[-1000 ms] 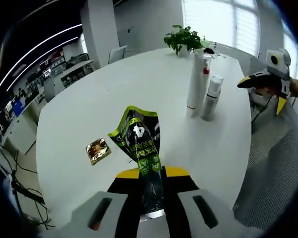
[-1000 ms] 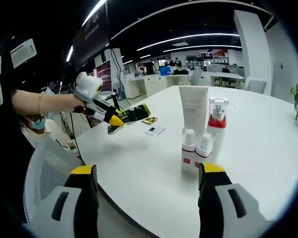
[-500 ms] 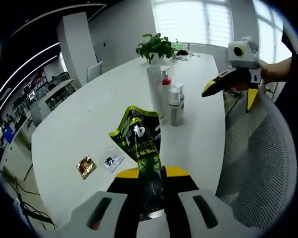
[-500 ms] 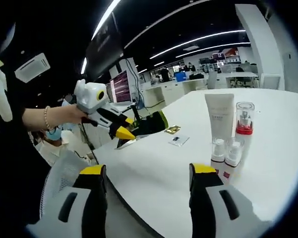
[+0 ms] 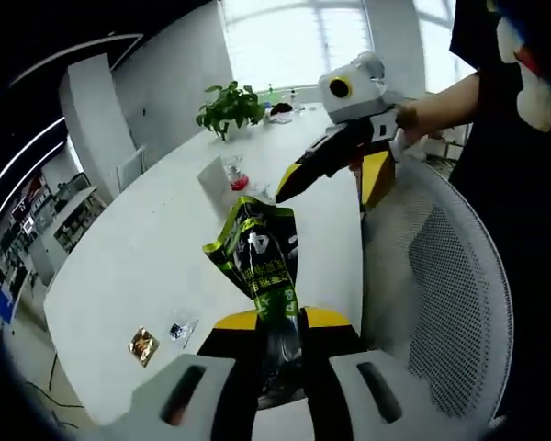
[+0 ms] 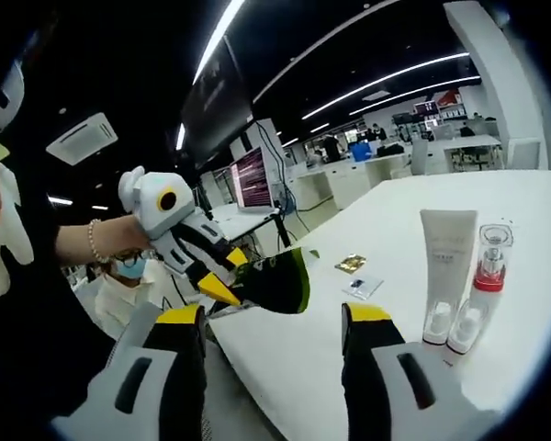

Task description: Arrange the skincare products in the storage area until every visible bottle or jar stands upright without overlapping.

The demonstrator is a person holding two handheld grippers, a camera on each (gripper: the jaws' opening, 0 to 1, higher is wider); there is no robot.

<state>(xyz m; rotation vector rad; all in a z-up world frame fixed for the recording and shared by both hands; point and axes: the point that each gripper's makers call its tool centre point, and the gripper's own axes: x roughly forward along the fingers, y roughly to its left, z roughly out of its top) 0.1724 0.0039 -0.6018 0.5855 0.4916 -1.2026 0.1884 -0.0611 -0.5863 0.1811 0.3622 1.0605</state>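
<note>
The left claw (image 5: 274, 344) is gripping a green-and-black foil pouch (image 5: 260, 266) by its lower end, its jaws closing on the foil, and is holding it in the air off the edge of the white table (image 5: 156, 248). The right claw (image 6: 272, 322) is standing wide open with nothing between its jaws, hovering off the table edge near the product cluster. The cluster is standing upright toward the middle of the table: one white tube (image 6: 445, 257), one clear bottle with a red collar (image 6: 489, 266) and two small white pump bottles (image 6: 450, 323), four items in all, packed closely and possibly touching. Two small flat sachets (image 6: 358, 276) are lying on the table apart from them. Likely risks: the limp pouch is probably going to flop over rather than stand when released; a pouch swung in close could be toppling the tall, narrow bottles; releasing beyond the rim would be dropping it to the floor.
</note>
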